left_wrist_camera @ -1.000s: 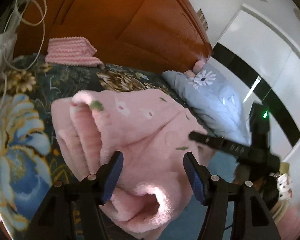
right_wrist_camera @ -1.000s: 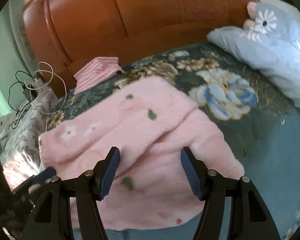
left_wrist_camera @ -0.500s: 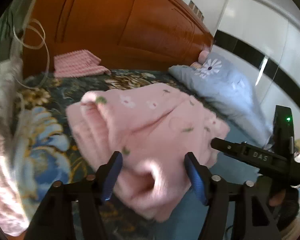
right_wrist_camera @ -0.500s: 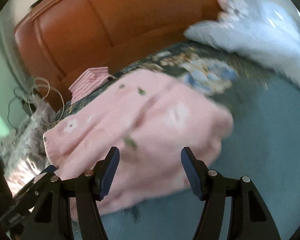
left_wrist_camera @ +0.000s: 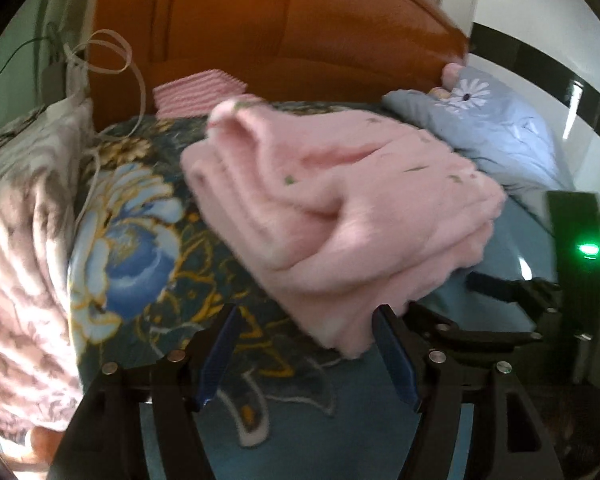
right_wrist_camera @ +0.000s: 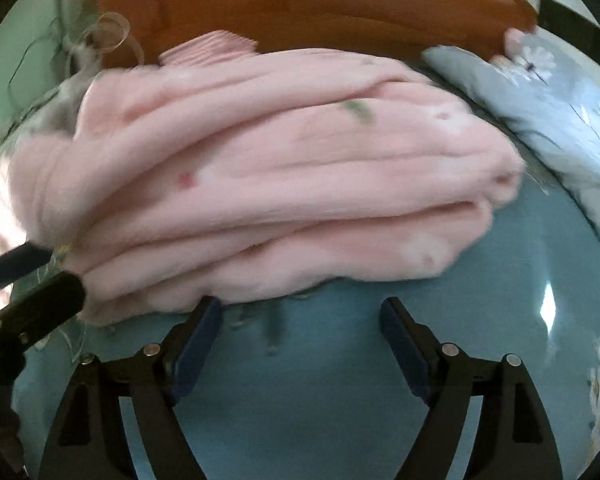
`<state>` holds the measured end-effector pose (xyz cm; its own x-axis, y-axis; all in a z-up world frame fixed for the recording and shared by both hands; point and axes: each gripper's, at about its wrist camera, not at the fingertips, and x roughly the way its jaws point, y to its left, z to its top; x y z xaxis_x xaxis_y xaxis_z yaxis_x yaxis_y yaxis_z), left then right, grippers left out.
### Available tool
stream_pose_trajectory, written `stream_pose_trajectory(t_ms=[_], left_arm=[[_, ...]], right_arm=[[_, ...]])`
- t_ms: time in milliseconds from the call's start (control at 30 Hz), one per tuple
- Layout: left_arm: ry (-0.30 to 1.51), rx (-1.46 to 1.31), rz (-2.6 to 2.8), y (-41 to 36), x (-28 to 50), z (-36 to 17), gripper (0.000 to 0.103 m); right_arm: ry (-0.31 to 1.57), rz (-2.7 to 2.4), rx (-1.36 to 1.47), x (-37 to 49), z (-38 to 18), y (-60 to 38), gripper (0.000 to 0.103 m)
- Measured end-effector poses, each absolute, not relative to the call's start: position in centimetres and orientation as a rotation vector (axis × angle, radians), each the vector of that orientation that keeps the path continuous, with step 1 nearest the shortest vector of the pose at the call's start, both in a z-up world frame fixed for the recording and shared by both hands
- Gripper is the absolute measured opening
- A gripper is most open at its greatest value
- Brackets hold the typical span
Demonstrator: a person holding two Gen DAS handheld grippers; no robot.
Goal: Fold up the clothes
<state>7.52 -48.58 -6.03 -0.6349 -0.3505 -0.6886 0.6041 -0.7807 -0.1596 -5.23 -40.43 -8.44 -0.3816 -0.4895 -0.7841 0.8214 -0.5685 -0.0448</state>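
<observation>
Pink fleece, thick and fuzzy, makes up the folded garment (left_wrist_camera: 340, 208) that lies in a stacked bundle on the floral teal bedspread (left_wrist_camera: 148, 248) of the bed, in front of the orange-brown wooden headboard (left_wrist_camera: 284, 28). In the left wrist view the left tongs (left_wrist_camera: 306, 354) stand wide with nothing pressed between the blue pads; the near corner of the bundle reaches down to just beside the right-hand pad, though blur hides whether cloth and pad touch. In the right wrist view the right tongs (right_wrist_camera: 302, 346) are opening, their pads apart over bare bedspread (right_wrist_camera: 320, 360), and the bundle (right_wrist_camera: 280, 184) sits just beyond the fingertips — its lower edge close above the left-hand pad.

Both views are smeared by motion, so the small green and red marks on the fleece cannot be read as any clear pattern. The layers show only at the near edge; how many there are is hard to count. The bundle hides much of a pink-and-white striped folded cloth (left_wrist_camera: 198, 90) behind it, near the headboard. A pale blue pillow with a white daisy (left_wrist_camera: 496, 128) lies past the bundle's right end.

The bundle's long axis runs left to right in the right wrist view, its fold lines lying along that axis; in the left wrist view it slants from upper left to lower right.
</observation>
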Motion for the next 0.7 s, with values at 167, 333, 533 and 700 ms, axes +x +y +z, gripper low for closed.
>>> stream_pose_trajectory(t_ms=[167, 333, 533, 700], left_arm=[[0.501, 0.881, -2.362, -48.5, 7.5, -6.6, 0.078], [0.529, 0.924, -2.340, -49.1, 7.0, -7.2, 0.089], [0.521, 0.959, -2.335, -48.9, 6.4, -7.7, 0.095], [0.533, 0.974, -2.337, -48.9, 6.2, -7.8, 0.097]], right_arm=[[0.576, -2.046, 0.915, -4.7, -8.2, -40.6, 0.091], [0.521, -2.053, 0.957, -5.3, -8.3, -40.3, 0.094], [0.501, -2.062, 0.996, -5.7, -8.5, -40.1, 0.102], [0.477, -2.060, 1.020, -6.0, -8.4, -39.9, 0.103]])
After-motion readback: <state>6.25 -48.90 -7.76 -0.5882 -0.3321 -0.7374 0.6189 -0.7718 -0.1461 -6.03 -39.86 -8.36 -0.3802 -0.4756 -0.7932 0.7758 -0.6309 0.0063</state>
